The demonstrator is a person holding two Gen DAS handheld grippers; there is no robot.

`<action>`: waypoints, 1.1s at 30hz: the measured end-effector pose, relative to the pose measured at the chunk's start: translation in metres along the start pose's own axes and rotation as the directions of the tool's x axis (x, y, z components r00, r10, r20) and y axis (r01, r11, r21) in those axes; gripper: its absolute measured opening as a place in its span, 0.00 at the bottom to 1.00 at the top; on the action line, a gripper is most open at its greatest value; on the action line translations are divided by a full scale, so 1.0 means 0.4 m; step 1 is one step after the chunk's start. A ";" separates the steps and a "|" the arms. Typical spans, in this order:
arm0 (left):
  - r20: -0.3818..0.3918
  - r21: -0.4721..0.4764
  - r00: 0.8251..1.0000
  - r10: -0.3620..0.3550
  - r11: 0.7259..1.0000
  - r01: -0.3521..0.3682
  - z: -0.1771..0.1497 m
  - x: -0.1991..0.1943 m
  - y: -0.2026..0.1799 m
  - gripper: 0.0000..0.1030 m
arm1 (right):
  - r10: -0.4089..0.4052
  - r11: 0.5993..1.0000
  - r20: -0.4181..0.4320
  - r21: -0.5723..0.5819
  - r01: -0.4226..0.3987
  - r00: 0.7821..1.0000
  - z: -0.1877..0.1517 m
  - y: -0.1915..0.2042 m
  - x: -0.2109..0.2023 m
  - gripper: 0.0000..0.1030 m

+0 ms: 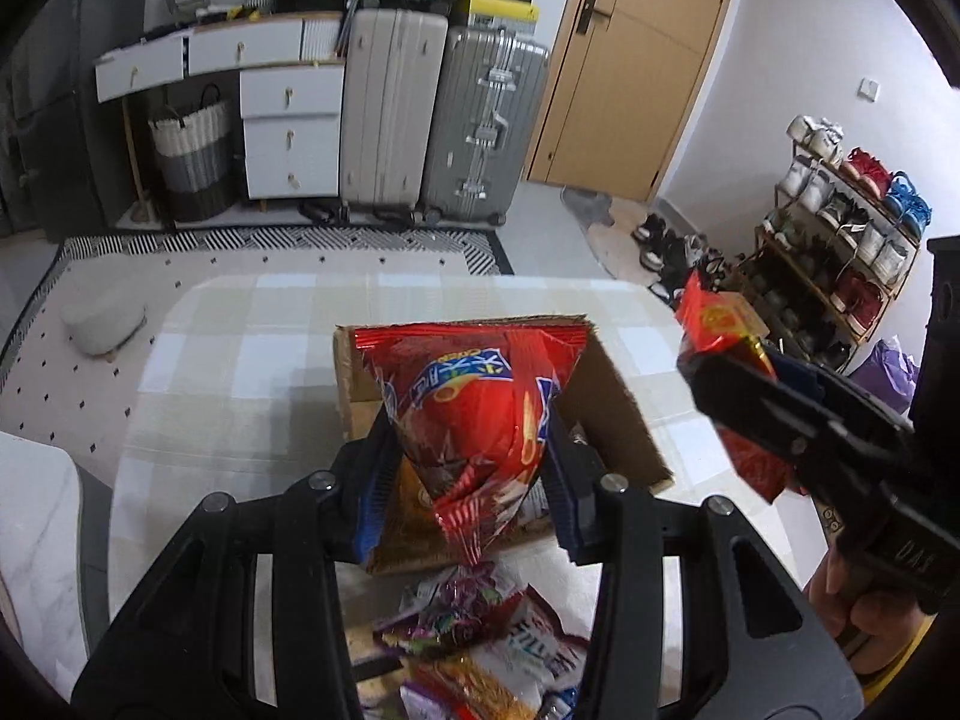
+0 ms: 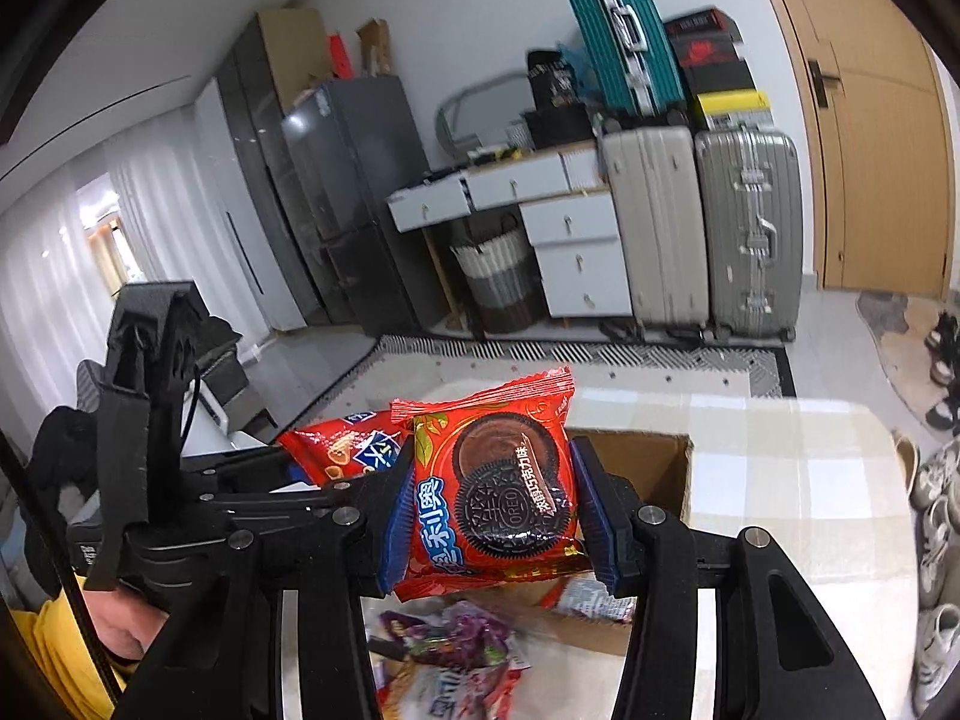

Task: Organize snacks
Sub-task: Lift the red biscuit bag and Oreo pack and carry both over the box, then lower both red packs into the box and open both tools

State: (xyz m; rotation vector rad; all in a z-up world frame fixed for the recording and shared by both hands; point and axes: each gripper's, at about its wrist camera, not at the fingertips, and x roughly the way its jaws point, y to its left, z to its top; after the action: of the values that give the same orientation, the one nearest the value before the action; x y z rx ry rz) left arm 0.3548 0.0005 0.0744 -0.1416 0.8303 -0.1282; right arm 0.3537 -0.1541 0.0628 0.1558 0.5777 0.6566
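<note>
My left gripper (image 1: 471, 468) is shut on a red snack bag (image 1: 474, 396) with blue lettering and holds it above an open cardboard box (image 1: 618, 402) on the checked table. My right gripper (image 2: 495, 504) is shut on a red Oreo packet (image 2: 498, 480) and holds it above the near edge of the same box (image 2: 654, 468). The right gripper and its packet (image 1: 720, 324) also show at the right of the left wrist view. The left gripper's bag (image 2: 342, 450) shows at the left of the right wrist view.
A pile of loose snack packets (image 1: 480, 642) lies on the table (image 1: 252, 360) in front of the box, also in the right wrist view (image 2: 456, 648). Suitcases (image 1: 438, 120), drawers and a shoe rack (image 1: 840, 240) stand beyond the table.
</note>
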 end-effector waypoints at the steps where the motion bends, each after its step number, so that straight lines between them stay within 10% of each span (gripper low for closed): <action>1: -0.010 0.001 1.000 0.002 1.000 -0.002 0.008 0.025 0.000 0.39 | -0.002 1.000 -0.010 0.009 0.002 1.000 0.002 -0.013 0.018 0.46; 17: -0.136 -0.012 0.991 0.016 1.000 -0.018 0.052 0.381 0.035 0.40 | -0.034 0.997 -0.166 0.060 0.045 0.986 -0.051 -0.125 0.224 0.46; 33: -0.183 -0.016 0.983 0.012 1.000 -0.015 -0.024 0.467 0.049 0.40 | -0.035 0.995 -0.217 0.079 0.053 0.976 -0.077 -0.134 0.267 0.47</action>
State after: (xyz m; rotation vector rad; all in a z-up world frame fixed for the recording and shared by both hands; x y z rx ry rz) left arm 0.4734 -0.0127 -0.0709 -0.1418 1.0162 -0.1222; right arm 0.4335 -0.1318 -0.0284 0.1516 0.8160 0.6099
